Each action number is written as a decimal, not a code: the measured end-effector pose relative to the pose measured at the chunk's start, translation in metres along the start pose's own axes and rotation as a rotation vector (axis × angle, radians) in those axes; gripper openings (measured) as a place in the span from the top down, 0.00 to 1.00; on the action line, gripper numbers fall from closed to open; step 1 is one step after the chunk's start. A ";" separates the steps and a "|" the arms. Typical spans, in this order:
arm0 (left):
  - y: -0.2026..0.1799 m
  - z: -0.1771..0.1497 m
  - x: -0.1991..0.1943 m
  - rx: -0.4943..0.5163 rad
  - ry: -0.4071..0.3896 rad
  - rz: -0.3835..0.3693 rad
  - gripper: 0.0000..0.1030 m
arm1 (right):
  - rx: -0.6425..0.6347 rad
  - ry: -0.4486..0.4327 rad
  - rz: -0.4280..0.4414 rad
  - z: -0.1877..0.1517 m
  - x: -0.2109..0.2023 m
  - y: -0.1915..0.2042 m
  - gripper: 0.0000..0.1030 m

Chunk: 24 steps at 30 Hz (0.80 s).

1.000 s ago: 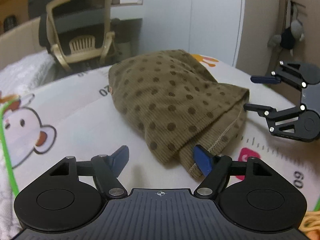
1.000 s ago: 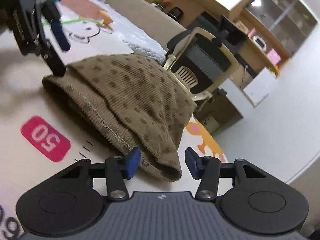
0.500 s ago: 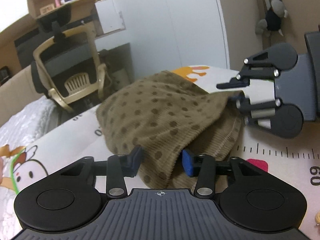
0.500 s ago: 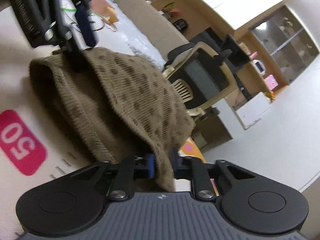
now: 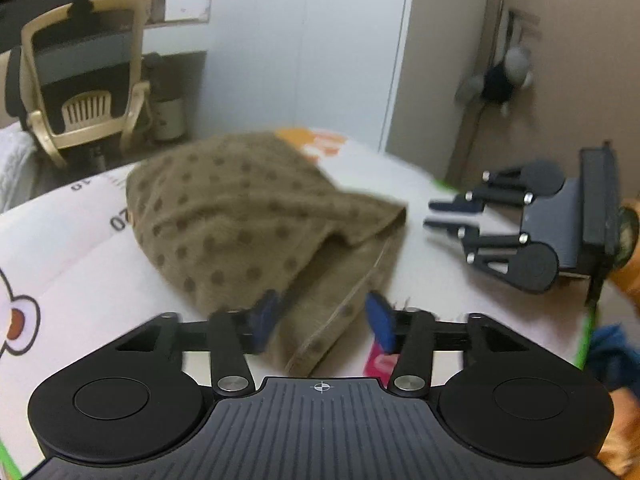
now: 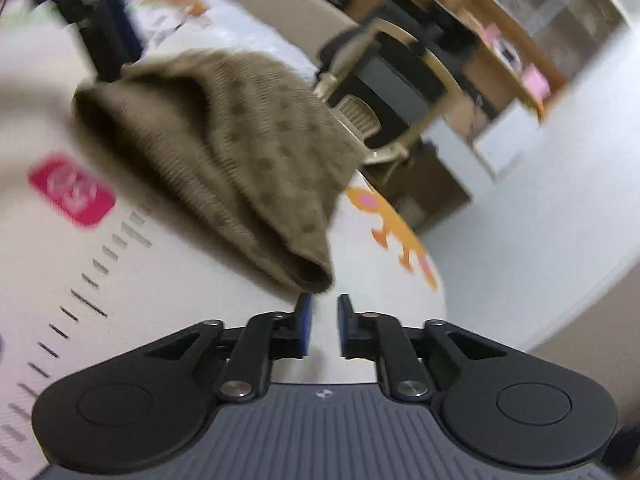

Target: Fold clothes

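Fingers on my left gripper (image 5: pixel 322 320) are spread wide, blue pads (image 5: pixel 378 320) on either side of the near corner of the folded garment (image 5: pixel 240 224). Cloth lies between them, but nothing is pinched. Left pad looks to be touching or just over the fabric edge; right pad is just beside the stitched hem, apart from it.

Right gripper (image 6: pixel 321 326): fingers nearly together with a narrow gap between the pads, nothing held. Garment's end (image 6: pixel 316 276) sits just ahead of the tips in the right wrist view; I can't tell whether it touches them, the frame is motion-blurred. From the left wrist view the right gripper (image 5: pixel 438 214) is off to the right of the garment, clear of its edge, fingers pointing at it.

Garment is olive-brown ribbed knit with darker dots, folded into a lumpy bundle with the top layer draped over a lower one, hem showing on the near side. It lies on a white printed mat (image 5: pixel 60 248) with ruler ticks, a cartoon face at the left edge and a pink number tag (image 6: pixel 72 190) near the garment. Tan office chair (image 5: pixel 84 92) sits beyond the mat's far edge.
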<state>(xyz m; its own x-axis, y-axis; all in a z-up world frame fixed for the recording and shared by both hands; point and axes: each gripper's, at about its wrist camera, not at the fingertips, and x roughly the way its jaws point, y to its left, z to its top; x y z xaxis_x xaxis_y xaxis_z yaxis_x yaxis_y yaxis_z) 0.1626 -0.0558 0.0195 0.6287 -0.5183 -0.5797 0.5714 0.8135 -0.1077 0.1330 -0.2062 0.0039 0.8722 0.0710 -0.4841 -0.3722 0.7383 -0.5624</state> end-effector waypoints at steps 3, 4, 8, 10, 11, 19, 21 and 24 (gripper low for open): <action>0.010 0.007 -0.003 -0.013 -0.052 0.069 0.29 | 0.247 -0.057 0.089 0.011 -0.009 -0.038 0.68; 0.013 0.009 0.001 -0.010 -0.058 0.106 0.28 | 0.308 -0.078 0.122 0.018 -0.008 -0.046 0.66; 0.015 0.010 0.020 -0.003 -0.044 0.121 0.32 | 0.434 -0.136 0.243 0.049 0.015 -0.058 0.66; 0.012 0.008 0.030 0.019 -0.021 0.100 0.42 | 0.498 -0.158 0.307 0.064 0.032 -0.057 0.66; 0.010 0.006 0.034 0.025 -0.001 0.081 0.47 | 0.549 -0.157 0.342 0.067 0.041 -0.060 0.66; 0.007 -0.015 0.025 0.053 0.102 0.025 0.42 | 0.687 0.053 0.276 0.075 0.145 -0.075 0.55; 0.017 -0.010 0.014 -0.013 0.089 -0.004 0.38 | 0.677 0.055 0.161 0.067 0.151 -0.085 0.46; 0.033 0.003 -0.004 -0.105 0.017 -0.023 0.26 | 0.693 0.020 0.124 0.062 0.131 -0.093 0.46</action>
<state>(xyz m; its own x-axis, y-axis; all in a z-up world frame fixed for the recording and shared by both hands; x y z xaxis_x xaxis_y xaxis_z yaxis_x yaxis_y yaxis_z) 0.1803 -0.0270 0.0207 0.6066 -0.5333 -0.5897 0.5268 0.8251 -0.2043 0.3018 -0.2243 0.0342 0.8279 0.1754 -0.5327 -0.1752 0.9832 0.0515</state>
